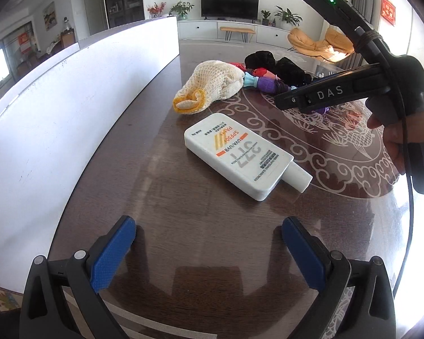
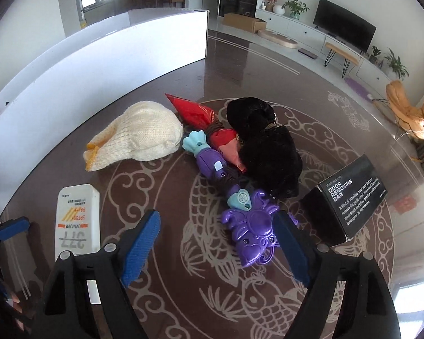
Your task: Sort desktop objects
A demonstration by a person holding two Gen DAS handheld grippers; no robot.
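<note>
Daylight is flooding both fisheye views, pouring in from the right and blowing that edge out to white. The glossy table (image 1: pixel 161 197) is mirroring the bright room, and pale glare is washing across it around the sunscreen bottle (image 1: pixel 240 158). Soft shadows are pooling beneath the objects. Straight lines are bowing strongly toward the edges, corners are darkening to black, and focus is staying sharp centrally.

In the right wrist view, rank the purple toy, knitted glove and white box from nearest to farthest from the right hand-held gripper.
From the right hand-held gripper:
1. Purple toy, between the open fingers, nearer the right one.
2. Knitted glove, farther back on the left.
3. White box, along the table's far left edge.
</note>
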